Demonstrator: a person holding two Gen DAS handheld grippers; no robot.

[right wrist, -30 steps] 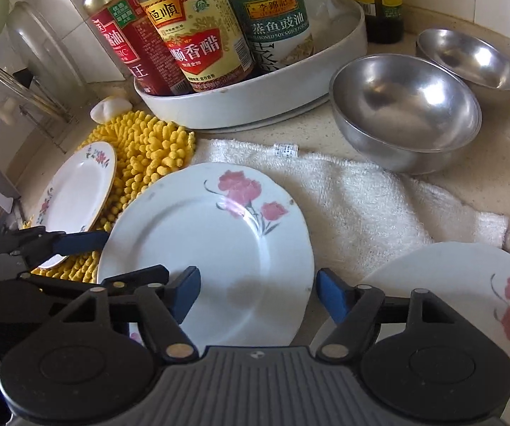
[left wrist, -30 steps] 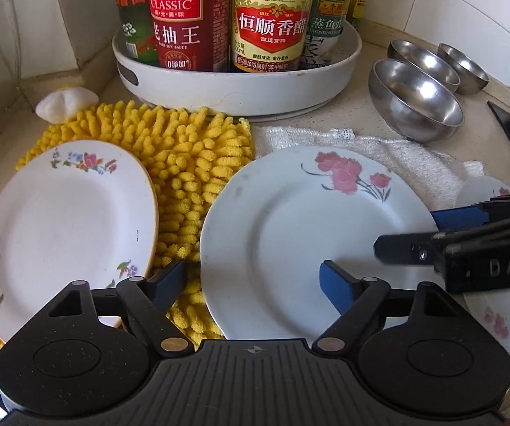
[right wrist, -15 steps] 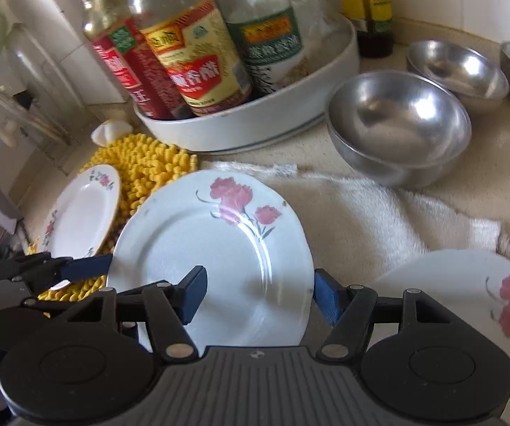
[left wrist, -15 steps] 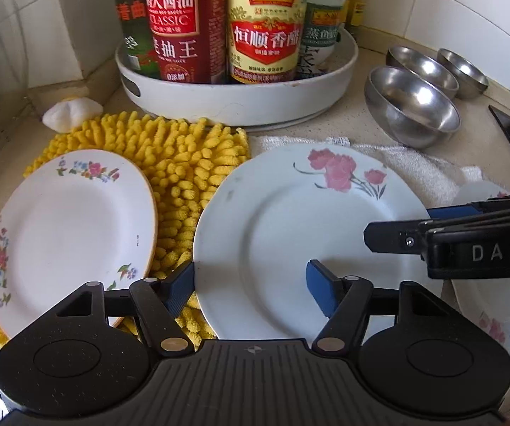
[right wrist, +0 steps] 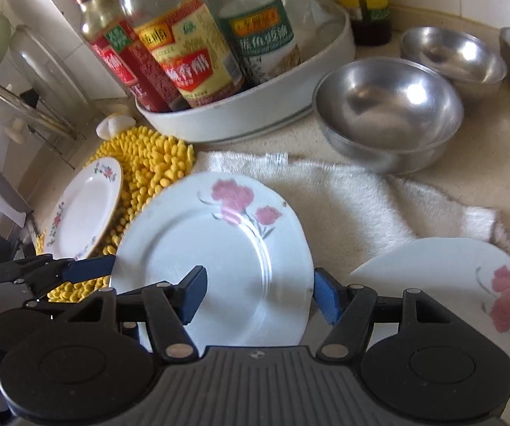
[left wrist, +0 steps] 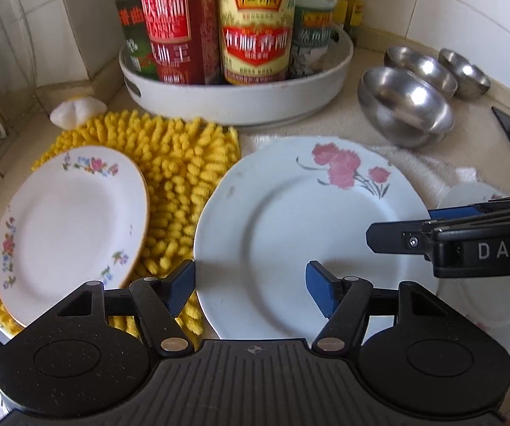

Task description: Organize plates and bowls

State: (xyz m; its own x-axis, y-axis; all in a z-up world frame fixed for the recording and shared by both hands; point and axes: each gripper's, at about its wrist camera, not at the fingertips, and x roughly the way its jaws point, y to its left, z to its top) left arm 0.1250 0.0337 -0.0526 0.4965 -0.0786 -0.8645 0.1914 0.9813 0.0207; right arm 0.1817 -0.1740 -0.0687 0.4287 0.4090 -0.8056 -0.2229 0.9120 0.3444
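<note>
Both grippers have narrowed since a second ago, and the left gripper [left wrist: 251,285] and right gripper [right wrist: 258,293] now straddle opposite rims of the rose plate [left wrist: 301,234], jaws apart and gripping nothing. That plate lies half on the white towel [right wrist: 361,206], near the counter's front edge. An uneven pinch could tip it against the yellow mat [left wrist: 184,163] or slide it off.

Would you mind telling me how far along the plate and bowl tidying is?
Nothing looks done yet: three plates lie apart and three steel bowls sit unstacked. In hand: both the left gripper and right gripper straddle opposite rims of the middle plate, not clamping it. Left: the small plate, the right plate, the bowls.
</note>
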